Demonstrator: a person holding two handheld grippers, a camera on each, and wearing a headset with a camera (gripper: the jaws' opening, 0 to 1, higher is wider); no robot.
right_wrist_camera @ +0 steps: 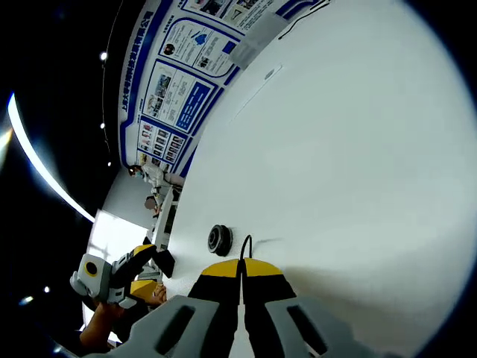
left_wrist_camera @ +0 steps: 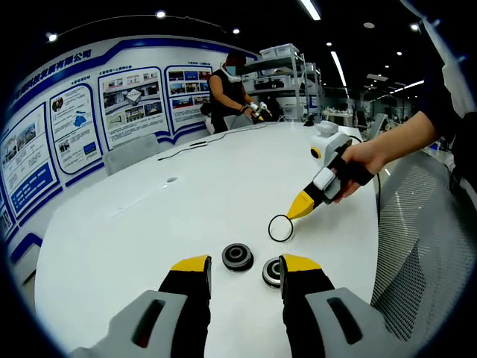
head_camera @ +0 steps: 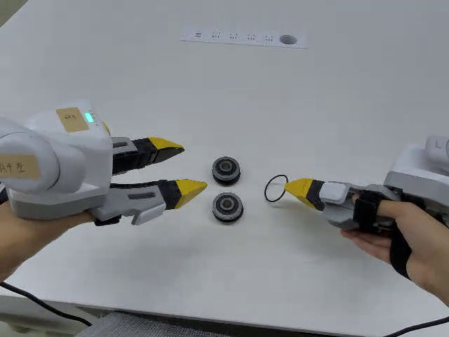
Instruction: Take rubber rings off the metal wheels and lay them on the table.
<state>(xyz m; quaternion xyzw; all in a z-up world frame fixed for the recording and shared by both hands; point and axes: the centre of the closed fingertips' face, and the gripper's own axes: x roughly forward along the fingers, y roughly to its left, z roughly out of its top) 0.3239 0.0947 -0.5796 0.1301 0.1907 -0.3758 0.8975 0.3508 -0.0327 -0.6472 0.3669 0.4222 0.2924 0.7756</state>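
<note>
The thin black rubber ring (head_camera: 276, 188) is pinched at its edge in the closed jaws of the right gripper (head_camera: 289, 187), low over the tabletop (head_camera: 280, 105) beside two metal wheels (head_camera: 226, 169). It is probably light, limp and stretchy, so an edge pinch suits. The left gripper (head_camera: 191, 167) has its jaws open near the wheels.

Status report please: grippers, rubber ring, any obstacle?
Left gripper open, beside the two metal wheels. Right gripper shut on rubber ring, off the wheels. No obstacle near.
</note>
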